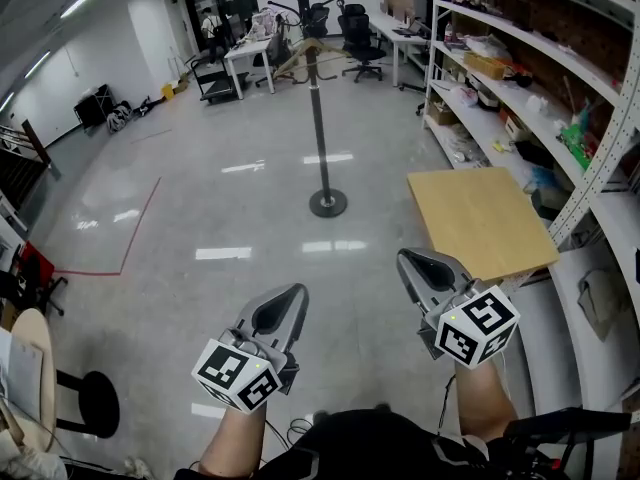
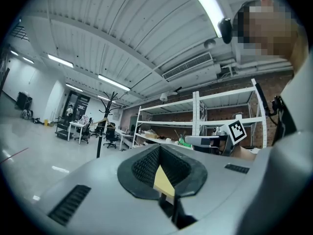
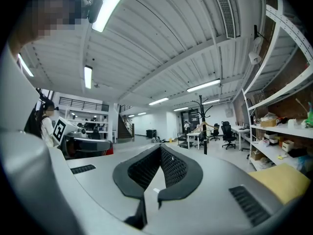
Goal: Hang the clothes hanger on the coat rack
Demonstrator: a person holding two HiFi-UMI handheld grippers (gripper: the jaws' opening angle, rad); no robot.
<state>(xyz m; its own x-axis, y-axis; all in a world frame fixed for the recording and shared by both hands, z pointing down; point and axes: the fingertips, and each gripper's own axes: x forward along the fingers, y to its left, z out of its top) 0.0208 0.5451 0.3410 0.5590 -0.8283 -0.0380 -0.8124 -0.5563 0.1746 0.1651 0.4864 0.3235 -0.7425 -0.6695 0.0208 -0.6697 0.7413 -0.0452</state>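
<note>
Bright ceiling tubes [image 3: 113, 3] glare off floor [image 1: 225, 253] (fisheye edges).

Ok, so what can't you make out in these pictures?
- Hanger: too small in the head view to tell how its hook sits on the rack; tinier still in both gripper views.
- Rack top: in the head view it runs to the upper edge, and its hooks merge with the dark chairs behind.
- Shelf items: too small and blurred in every view to name.
</note>
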